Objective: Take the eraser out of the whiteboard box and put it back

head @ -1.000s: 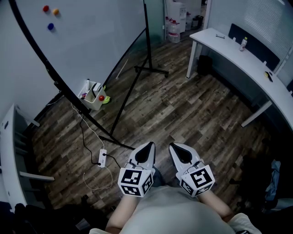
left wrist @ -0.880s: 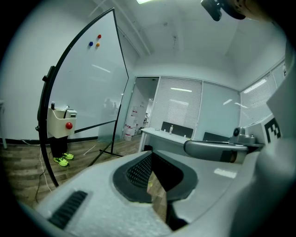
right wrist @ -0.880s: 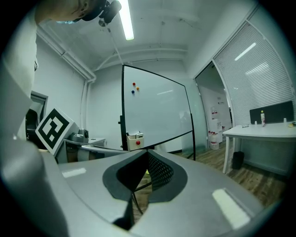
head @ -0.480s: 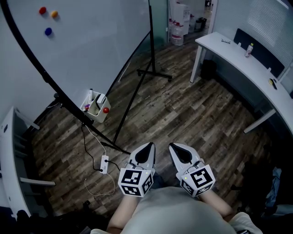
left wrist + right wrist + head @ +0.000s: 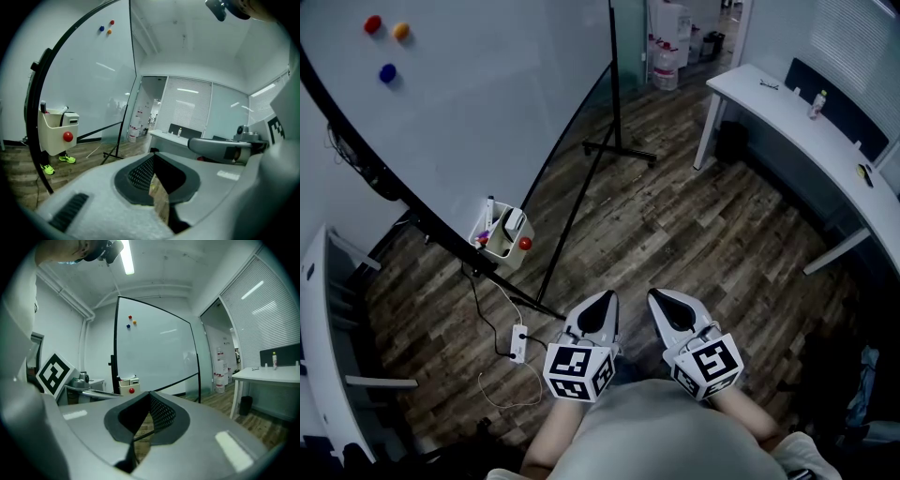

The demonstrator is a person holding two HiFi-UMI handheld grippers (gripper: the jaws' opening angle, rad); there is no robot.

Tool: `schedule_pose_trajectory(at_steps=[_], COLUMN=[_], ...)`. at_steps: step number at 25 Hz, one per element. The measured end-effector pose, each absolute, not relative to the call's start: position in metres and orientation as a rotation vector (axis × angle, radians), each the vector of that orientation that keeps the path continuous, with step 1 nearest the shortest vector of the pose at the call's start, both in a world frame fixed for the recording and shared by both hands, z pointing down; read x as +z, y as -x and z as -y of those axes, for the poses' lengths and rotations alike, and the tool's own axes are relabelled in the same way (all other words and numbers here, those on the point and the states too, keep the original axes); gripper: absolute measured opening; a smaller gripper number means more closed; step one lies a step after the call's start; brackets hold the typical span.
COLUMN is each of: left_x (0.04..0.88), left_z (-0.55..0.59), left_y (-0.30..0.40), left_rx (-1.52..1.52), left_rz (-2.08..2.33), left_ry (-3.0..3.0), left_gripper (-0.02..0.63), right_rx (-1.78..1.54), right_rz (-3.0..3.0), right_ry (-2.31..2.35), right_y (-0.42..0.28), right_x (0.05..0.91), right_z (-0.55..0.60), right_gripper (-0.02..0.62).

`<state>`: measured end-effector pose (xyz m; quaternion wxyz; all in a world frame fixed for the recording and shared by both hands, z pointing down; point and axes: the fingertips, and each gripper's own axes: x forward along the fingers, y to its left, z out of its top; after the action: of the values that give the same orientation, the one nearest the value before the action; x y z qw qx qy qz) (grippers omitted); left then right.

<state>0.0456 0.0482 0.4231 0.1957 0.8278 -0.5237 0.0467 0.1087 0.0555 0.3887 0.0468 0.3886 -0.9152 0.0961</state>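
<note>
The white whiteboard box (image 5: 499, 246) hangs on the board's lower frame, at left in the head view, with a red magnet (image 5: 525, 244) on its side. The eraser (image 5: 514, 221) stands inside it beside a marker. In the left gripper view the box (image 5: 55, 137) and eraser (image 5: 70, 118) show at far left. The box (image 5: 127, 386) looks small in the right gripper view. My left gripper (image 5: 605, 300) and right gripper (image 5: 660, 296) are held side by side close to the body, both shut and empty, well short of the box.
The whiteboard (image 5: 469, 103) leans on a black stand (image 5: 619, 148). A power strip (image 5: 520, 342) and cable lie on the wooden floor under the box. A white desk (image 5: 787, 117) runs along the right. A shelf (image 5: 317, 309) stands at far left.
The board and box have slid down and right in the head view and look nearer. Both grippers keep the same pose in front of the body.
</note>
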Motion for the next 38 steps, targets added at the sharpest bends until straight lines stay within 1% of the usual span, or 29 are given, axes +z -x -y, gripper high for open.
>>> schedule_pose_trajectory(at_steps=[18,38], left_x=[0.431,0.435], left_z=[0.018,0.042], left_y=[0.017,0.087], left_rx=[0.168,0.176], left_rz=[1.476,1.578], left_ry=[-2.317,-2.254], left_gripper=[0.006,0.006], right_rx=[0.272,0.237], right_rz=[2.793,2.877], right_ry=[-1.201,-1.034], right_y=[-0.054,0.022], right_x=[0.387,0.384], right_z=[0.015,0.051], right_gripper=[0.005,0.005])
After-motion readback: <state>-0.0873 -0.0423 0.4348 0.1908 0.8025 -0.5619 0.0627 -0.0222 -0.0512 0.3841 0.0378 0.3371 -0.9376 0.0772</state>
